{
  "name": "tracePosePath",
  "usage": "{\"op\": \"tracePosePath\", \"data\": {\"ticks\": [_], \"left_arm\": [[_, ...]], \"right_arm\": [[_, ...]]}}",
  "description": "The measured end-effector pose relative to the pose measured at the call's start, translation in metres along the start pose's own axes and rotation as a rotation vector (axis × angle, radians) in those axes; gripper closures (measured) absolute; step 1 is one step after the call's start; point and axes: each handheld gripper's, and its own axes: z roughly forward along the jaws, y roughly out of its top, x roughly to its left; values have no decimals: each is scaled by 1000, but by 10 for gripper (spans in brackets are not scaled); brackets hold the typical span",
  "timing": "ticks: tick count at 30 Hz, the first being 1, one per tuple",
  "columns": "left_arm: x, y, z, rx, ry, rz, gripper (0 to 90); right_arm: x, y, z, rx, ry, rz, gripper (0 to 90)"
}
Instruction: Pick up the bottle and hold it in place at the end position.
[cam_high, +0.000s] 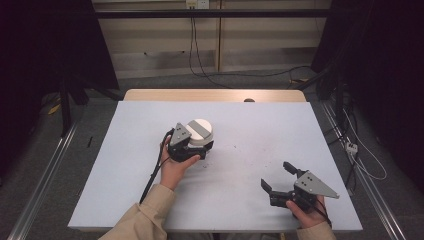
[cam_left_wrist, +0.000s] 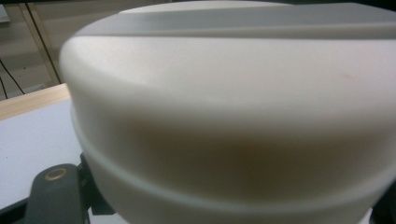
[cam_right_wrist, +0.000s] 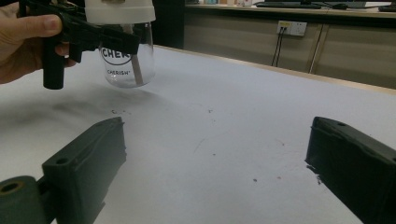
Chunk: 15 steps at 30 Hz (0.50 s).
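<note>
We are gripping the jar (cam_high: 199, 134) below its white lid (cam_right_wrist: 120, 10) with the left gripper (cam_high: 192, 145), fingers closed tight on it, carrying it; next, setting it down gently. The right gripper (cam_high: 278, 176), at five o'clock on the surface (cam_high: 240, 150), is waiting with fingers spread wide, empty.

White lid (cam_left_wrist: 233, 116) close up, blurred; black jaw at lower left; pale table (cam_left_wrist: 32, 154) and wooden edge behind.

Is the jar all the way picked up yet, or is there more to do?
Done: the left gripper is shut on the jar, just under its white lid. In hand: the right gripper view shows the jar lifted off the table, with its shadow below. Left: the lid is still on, and the right gripper waits open and empty near the table's front edge.
</note>
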Motion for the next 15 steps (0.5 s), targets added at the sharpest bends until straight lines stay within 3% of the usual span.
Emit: {"op": "tracePosePath", "data": {"ticks": [4, 15], "left_arm": [[1, -1, 2, 0, -1, -18, 186], [-1, 4, 10, -1, -15, -17, 186]], "right_arm": [[0, 0, 0, 2, 1, -1, 43], [0, -1, 0, 9, 1, 2, 43]]}}
